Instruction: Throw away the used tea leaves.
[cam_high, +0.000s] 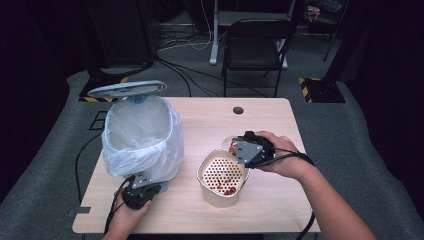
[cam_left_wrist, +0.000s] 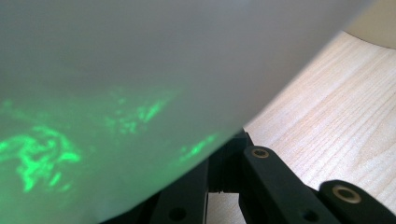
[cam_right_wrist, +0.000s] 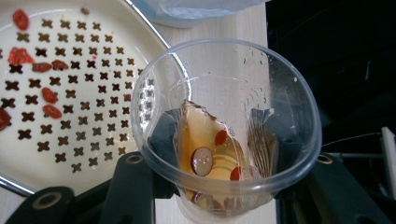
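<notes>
My right gripper (cam_high: 239, 148) has its fingers (cam_right_wrist: 130, 186) clamped on either side of a clear plastic cup (cam_right_wrist: 226, 126), tipped toward the white perforated strainer (cam_high: 222, 175) that sits near the middle of the wooden surface (cam_high: 270, 200), toward its near edge. The cup holds a little amber liquid, a dark red slice (cam_right_wrist: 202, 161) and some red bits. More red berries (cam_right_wrist: 49, 95) lie scattered on the strainer's cross-shaped holes. My left gripper (cam_high: 142, 187) sits near the near left corner, pressed up against the base of a white bin lined with a plastic bag (cam_high: 142, 137), its lid (cam_high: 127, 89) raised. The bag's pale film (cam_left_wrist: 140, 70) covers my left fingers (cam_left_wrist: 261, 172), so I cannot tell whether they are open or closed.
</notes>
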